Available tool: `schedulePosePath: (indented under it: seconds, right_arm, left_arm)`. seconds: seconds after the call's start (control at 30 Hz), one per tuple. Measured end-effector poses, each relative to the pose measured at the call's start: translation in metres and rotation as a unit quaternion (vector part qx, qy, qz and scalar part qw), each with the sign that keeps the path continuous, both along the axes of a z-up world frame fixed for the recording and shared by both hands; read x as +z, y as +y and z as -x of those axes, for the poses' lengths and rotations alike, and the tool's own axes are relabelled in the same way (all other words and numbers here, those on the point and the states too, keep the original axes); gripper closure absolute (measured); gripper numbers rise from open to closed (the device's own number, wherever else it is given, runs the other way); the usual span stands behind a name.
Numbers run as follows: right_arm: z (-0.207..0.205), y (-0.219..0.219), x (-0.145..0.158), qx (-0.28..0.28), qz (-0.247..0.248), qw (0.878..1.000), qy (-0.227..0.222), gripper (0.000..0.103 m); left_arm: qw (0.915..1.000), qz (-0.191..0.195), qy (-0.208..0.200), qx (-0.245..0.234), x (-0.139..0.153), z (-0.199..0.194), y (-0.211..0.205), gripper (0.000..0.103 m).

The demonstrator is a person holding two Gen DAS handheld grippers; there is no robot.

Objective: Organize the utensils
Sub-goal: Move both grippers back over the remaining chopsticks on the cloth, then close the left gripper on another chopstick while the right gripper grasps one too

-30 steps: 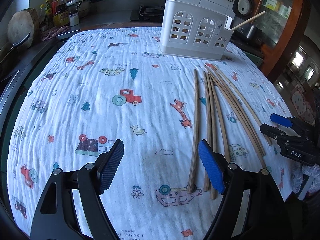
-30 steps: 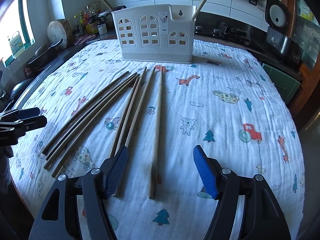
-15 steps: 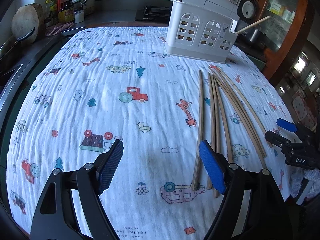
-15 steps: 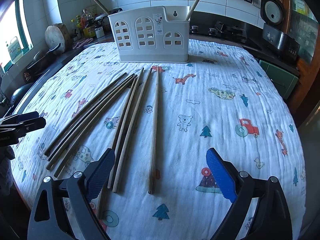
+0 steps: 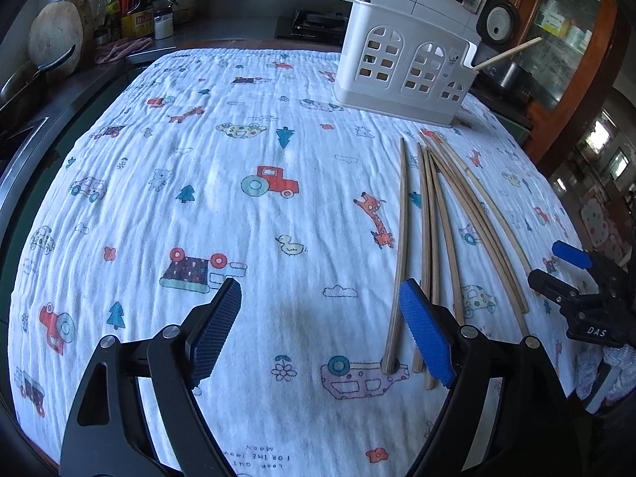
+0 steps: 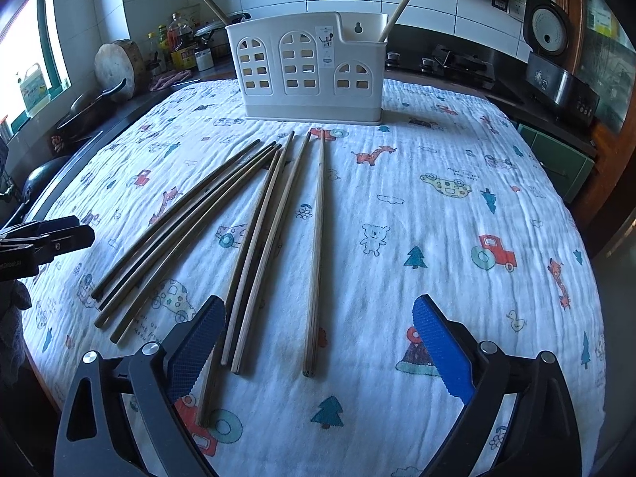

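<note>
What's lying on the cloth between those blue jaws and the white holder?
In the right wrist view, loose wooden chopsticks fan across the printed cloth between the right gripper and the white holder.

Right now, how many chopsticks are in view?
10 chopsticks: eight lying fanned on the cloth, two standing in the white caddy. Overlap may hide another.

Both wrist views—low, near—face the shared caddy.
</note>
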State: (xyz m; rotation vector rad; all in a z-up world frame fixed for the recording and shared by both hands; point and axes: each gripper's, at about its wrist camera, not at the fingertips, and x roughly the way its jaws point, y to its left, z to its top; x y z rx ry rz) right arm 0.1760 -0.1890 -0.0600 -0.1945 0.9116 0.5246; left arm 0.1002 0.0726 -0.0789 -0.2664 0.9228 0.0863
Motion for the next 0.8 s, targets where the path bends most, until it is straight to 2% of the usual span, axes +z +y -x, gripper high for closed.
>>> schedulePosePath:
  seconds: [0.17, 0.4, 0.53, 0.67, 0.77, 0.8]
  right_arm:
    - [-0.001, -0.002, 0.001, -0.003, -0.003, 1.0, -0.001, 0.012]
    - [-0.006, -0.003, -0.001, -0.007, -0.006, 1.0, 0.01, 0.037]
    - [-0.007, 0.0, -0.004, 0.0, -0.006, 1.0, 0.016, 0.056]
    - [-0.005, 0.005, -0.006, 0.009, -0.001, 1.0, 0.017, 0.068]
    - [-0.006, 0.008, -0.008, 0.012, 0.002, 1.0, 0.019, 0.078]
    - [-0.006, 0.008, -0.009, 0.012, 0.002, 1.0, 0.019, 0.082]
  left_arm:
    - [1.0, 0.003, 0.003, -0.002, -0.003, -0.001, -0.001, 0.022]
    - [1.0, 0.003, 0.002, -0.003, -0.004, -0.001, -0.001, 0.022]
    - [1.0, 0.002, 0.002, -0.008, -0.004, -0.002, -0.003, 0.021]
    - [0.9998, 0.001, 0.0, -0.019, -0.003, -0.002, -0.008, 0.022]
    - [0.9995, -0.004, -0.003, -0.033, -0.002, -0.002, -0.015, 0.025]
    - [0.9992, -0.004, -0.003, -0.039, -0.001, -0.002, -0.017, 0.031]
